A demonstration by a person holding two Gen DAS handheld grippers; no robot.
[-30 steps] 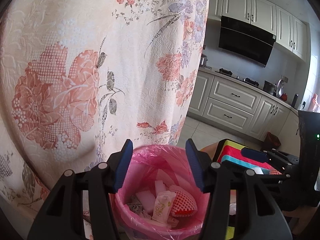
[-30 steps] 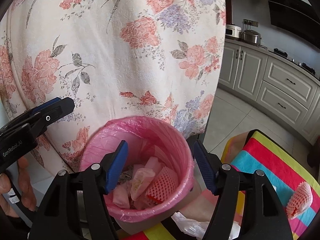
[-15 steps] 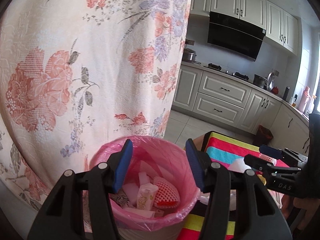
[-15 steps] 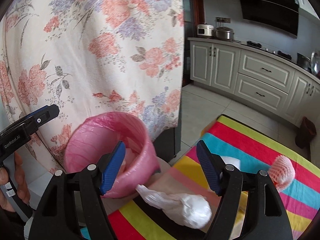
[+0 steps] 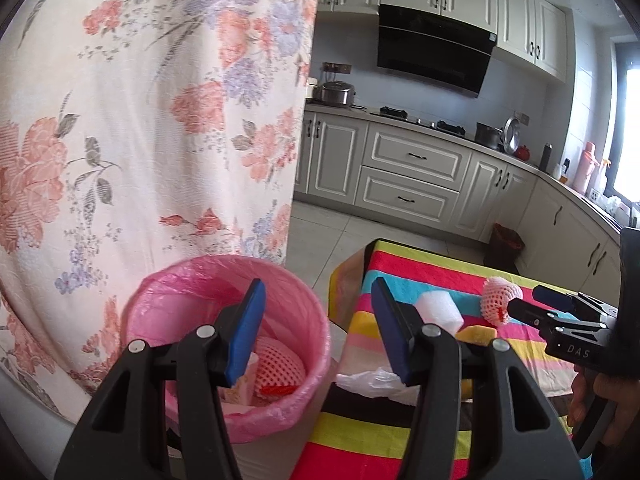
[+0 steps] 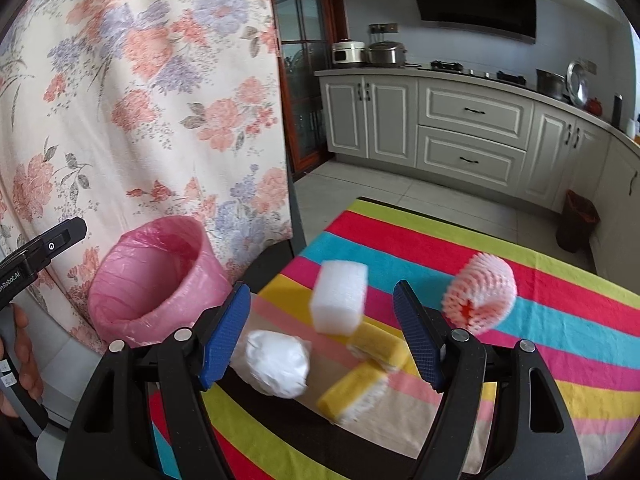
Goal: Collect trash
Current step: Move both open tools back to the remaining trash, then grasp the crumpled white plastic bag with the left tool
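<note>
Trash lies on the striped cloth [image 6: 560,344]: white foam block [image 6: 339,296], crumpled white wad [image 6: 276,362], yellow sponges [image 6: 352,394], blurred net sleeve [image 6: 480,292]. Right gripper [image 6: 322,332], jaws just widened, hovers empty above them. Left gripper [image 5: 316,330] gapes empty, partly hiding the pink-lined bin [image 5: 192,292].

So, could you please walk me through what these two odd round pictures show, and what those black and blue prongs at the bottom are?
There is no robot here: a person carries a hand-held gripper in each hand, each with a wide-angle camera looking out along its two blue-padded fingers.

One picture comes from the left hand-held gripper, which is over the pink-lined bin with trash already inside. The other comes from the right hand-held gripper, whose jaws have just been opening above the striped tablecloth.

On the cloth lie a white foam block, a crumpled white bag, two yellow sponges and a pink foam fruit net. Both grippers are open and hold nothing.
</note>
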